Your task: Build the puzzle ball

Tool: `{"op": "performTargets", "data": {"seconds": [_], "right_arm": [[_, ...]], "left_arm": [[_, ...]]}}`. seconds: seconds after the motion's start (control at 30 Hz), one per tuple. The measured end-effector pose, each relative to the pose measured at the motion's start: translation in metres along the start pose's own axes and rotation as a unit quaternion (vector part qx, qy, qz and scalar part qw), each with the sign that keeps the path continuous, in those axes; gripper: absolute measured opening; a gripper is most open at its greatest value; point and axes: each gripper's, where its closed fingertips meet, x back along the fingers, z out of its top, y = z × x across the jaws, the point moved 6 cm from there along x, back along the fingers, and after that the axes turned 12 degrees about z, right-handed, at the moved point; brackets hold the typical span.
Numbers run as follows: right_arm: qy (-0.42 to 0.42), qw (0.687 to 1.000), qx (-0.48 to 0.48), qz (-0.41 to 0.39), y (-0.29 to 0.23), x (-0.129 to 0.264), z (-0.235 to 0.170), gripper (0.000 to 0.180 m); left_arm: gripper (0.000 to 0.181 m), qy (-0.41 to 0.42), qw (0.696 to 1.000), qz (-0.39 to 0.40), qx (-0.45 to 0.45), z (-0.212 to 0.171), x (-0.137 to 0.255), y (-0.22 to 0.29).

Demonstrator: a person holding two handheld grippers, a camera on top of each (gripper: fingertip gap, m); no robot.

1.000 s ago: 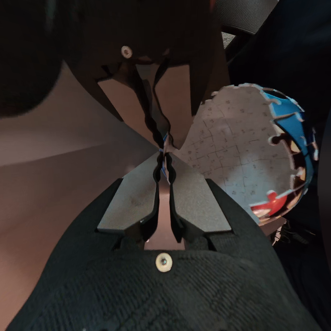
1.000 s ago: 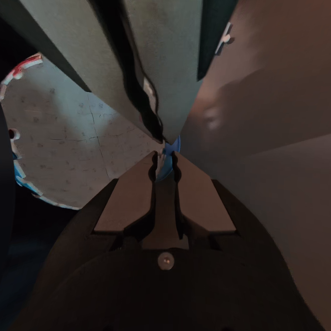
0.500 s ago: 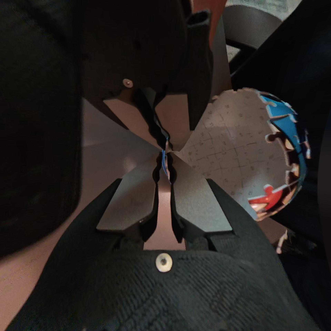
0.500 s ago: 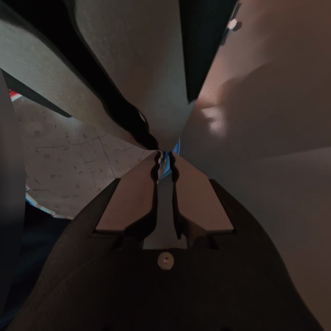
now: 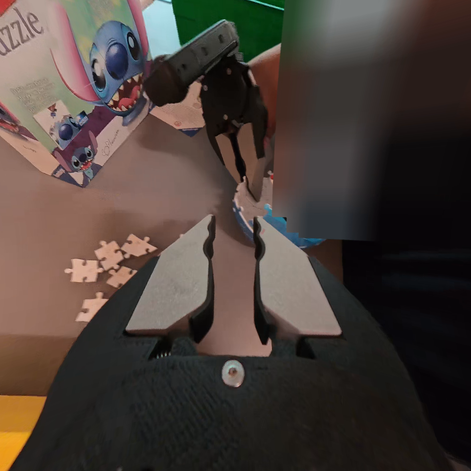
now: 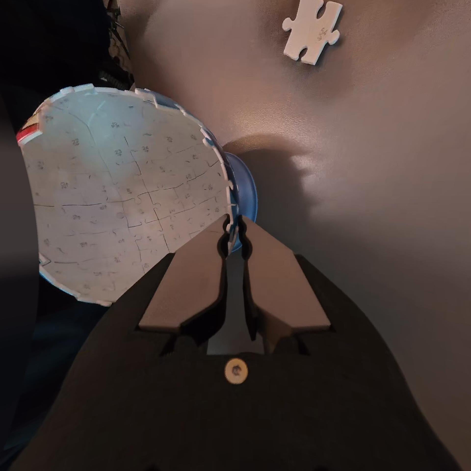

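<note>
The half-built puzzle ball is an open shell, white inside and blue outside, resting on a blue ring stand on the brown table. My right gripper is shut on the shell's rim. The left wrist view shows this from across the table: the right gripper pinches the ball from above. My left gripper is open and empty, a short way in front of the ball and not touching it. Several loose white pieces lie face down to its left.
The colourful puzzle box stands at the back left. A green box is behind it. One loose piece lies beyond the ball in the right wrist view. A yellow patch shows at the near left. My right fingertips sit around 15 cm from my left ones. Both grippers' tips are roughly 12 cm from the loose piece.
My left gripper has let go of the ball's rim, opened and pulled back well clear of it. My right gripper has kept its hold on the rim.
</note>
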Motion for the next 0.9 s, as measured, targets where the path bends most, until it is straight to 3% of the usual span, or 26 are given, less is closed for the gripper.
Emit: {"op": "performTargets", "data": {"seconds": [0.13,0.3,0.4,0.5,0.73,0.9], "right_arm": [[-0.004,1.000,-0.010,0.003,0.000,0.000,0.001,0.001],[-0.006,1.000,-0.019,0.005,0.001,0.000,0.001,0.001],[-0.003,1.000,-0.019,0.005,0.000,0.000,0.000,0.001],[-0.004,1.000,-0.013,-0.001,0.000,0.000,0.001,0.001],[0.000,1.000,-0.028,0.006,0.000,0.000,0.001,0.000],[0.002,0.999,-0.043,0.018,0.002,0.001,0.001,0.000]], "left_arm": [[0.017,0.007,0.998,-0.056,-0.002,-0.026,0.005,0.036],[0.036,0.102,0.994,-0.024,0.012,-0.031,0.008,0.056],[0.057,0.122,0.992,0.025,-0.029,-0.039,0.007,0.067],[0.071,0.122,0.992,0.035,-0.009,-0.045,-0.002,0.072],[0.082,0.108,0.990,0.077,-0.056,-0.051,-0.026,0.086],[0.078,0.128,0.987,0.081,-0.047,-0.050,-0.025,0.084]]}}
